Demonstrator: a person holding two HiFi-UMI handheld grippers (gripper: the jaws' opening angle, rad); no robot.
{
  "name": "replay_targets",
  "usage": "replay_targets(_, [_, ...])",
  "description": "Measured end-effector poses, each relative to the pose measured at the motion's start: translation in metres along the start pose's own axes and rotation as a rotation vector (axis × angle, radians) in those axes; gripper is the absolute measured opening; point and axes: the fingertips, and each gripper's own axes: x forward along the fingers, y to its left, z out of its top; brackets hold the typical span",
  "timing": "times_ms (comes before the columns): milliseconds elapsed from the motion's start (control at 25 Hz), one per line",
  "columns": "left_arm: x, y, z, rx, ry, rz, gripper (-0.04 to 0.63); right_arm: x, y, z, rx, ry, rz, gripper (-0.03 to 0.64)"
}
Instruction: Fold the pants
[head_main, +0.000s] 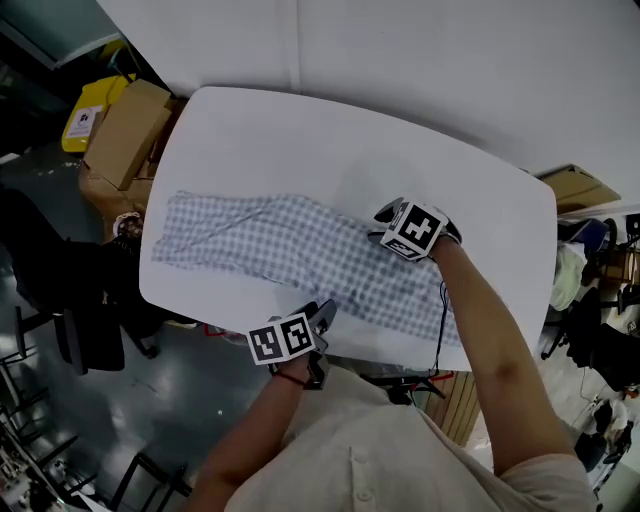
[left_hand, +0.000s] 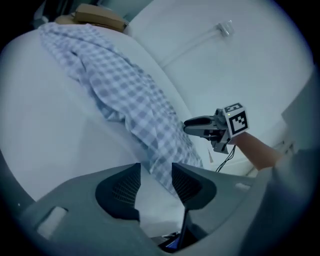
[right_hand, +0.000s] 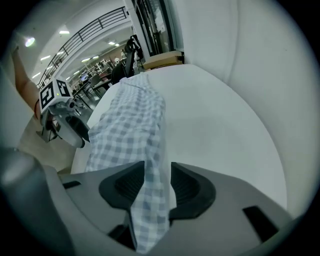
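Blue-and-white checked pants (head_main: 280, 245) lie stretched along the white table (head_main: 300, 130), from its left end to the near right. My left gripper (head_main: 325, 312) is at the table's near edge, beside the pants' near hem. In the left gripper view it (left_hand: 156, 167) stands open with bare table between its jaws, and the pants (left_hand: 125, 90) begin just past the tips. My right gripper (head_main: 383, 224) is over the pants' far edge near the middle. In the right gripper view it (right_hand: 157, 167) is open, with a raised fold of the pants (right_hand: 135, 125) running between its jaws.
Cardboard boxes (head_main: 125, 135) and a yellow container (head_main: 90, 110) stand off the table's left end. A dark chair (head_main: 60, 290) is at the near left. Another box (head_main: 580, 185) sits at the right. A white wall (head_main: 450, 60) runs behind the table.
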Motion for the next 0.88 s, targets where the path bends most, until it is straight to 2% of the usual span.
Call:
replay_targets(160, [0.008,-0.002,-0.002,-0.026,-0.090,0.057,0.187,0.013,0.002,0.002,-0.065,0.034,-0.015,0.166])
replay_targets(320, [0.010,-0.004,-0.003,-0.101,-0.121,0.020,0.187,0.019,0.007,-0.001,-0.107,0.046,-0.044,0.156])
replay_targets(440, [0.012,-0.008,-0.005,-0.121,-0.130,0.004,0.187,0.020,0.013,0.001,-0.123,0.049,-0.034,0.134])
replay_targets(520, [0.016,-0.011,-0.006,-0.122,-0.129,-0.006,0.187,0.021,0.016,0.002,-0.131,0.063,-0.016,0.102])
replay_targets(560, [0.018,-0.013,-0.007,-0.126,-0.128,-0.013,0.187,0.022,0.018,0.003,-0.133,0.076,0.000,0.061])
replay_targets(600, [0.019,-0.014,-0.008,-0.134,-0.128,-0.022,0.187,0.022,0.021,0.003,-0.125,0.088,0.016,0.032])
replay_targets(680, [0.021,-0.018,-0.008,-0.151,-0.128,-0.040,0.187,0.018,0.021,0.004,-0.080,0.091,0.043,0.028])
replay_targets(880, [0.024,-0.025,-0.002,-0.186,-0.156,-0.098,0.189,-0.028,-0.009,0.007,0.105,-0.028,0.104,0.026])
